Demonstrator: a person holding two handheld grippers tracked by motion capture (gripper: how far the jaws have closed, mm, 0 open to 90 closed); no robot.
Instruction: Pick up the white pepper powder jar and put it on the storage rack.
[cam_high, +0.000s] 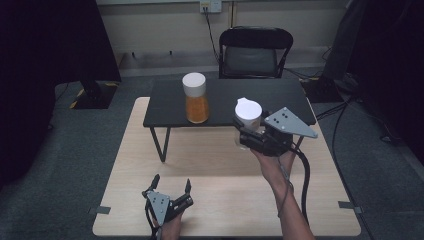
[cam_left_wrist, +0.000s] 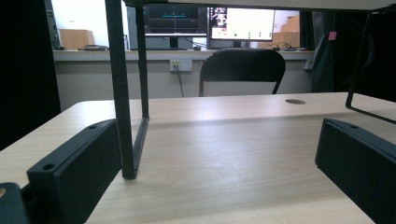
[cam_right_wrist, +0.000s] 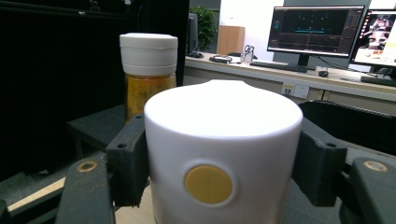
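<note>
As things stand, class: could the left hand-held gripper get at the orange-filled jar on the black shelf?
Probably yes: the left hand-held gripper is open with bare table ahead, and the jar stands alone near the shelf front.

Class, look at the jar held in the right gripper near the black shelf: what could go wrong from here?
The right gripper clamps the held jar around its white lid, so the lid might loosen and the body drop. Swinging it onto the black shelf could knock the orange-filled jar already standing there.
</note>
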